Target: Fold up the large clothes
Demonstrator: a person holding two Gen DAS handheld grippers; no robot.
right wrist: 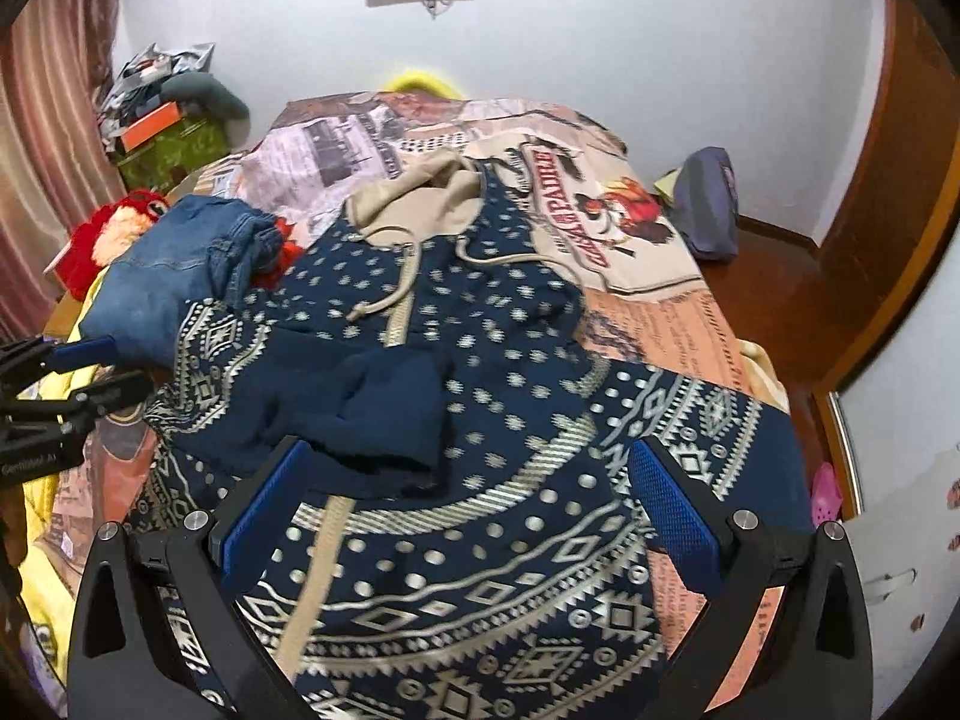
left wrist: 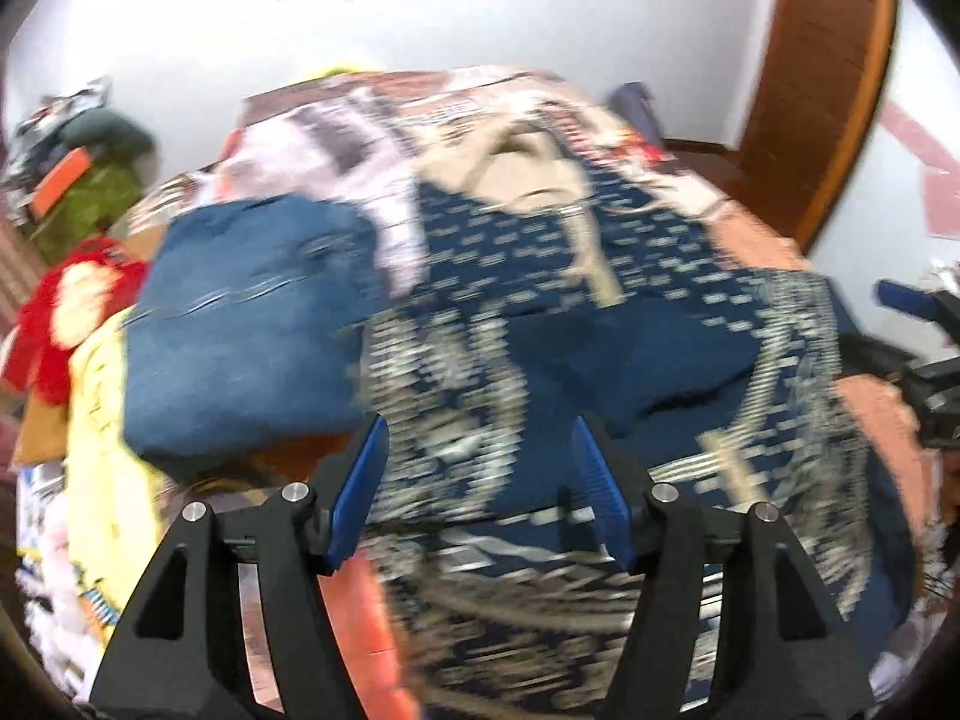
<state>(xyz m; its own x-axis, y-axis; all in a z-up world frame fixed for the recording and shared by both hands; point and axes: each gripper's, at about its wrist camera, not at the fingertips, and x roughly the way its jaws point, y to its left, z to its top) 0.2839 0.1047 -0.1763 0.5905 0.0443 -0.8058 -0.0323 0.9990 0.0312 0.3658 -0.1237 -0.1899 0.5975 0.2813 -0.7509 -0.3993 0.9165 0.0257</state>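
Both tools, left tool [left wrist: 477, 480] and right tool [right wrist: 468, 498], are hovering spread, empty, over navy patterned zip hoodie [right wrist: 480, 360]; the sleeve at twelve o'clock is lying folded. Judgement: pinch hem corners evenly.

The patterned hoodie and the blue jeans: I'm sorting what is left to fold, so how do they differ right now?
The patterned hoodie is navy with cream motifs and a beige hood; the blue jeans are plain faded denim. The hoodie lies spread out front-up across the bedspread, one sleeve crossed over its chest; the jeans sit bunched in a compact heap. The hoodie covers far more of the bed than the jeans. Both rest on the bed, held by neither hand-held gripper.
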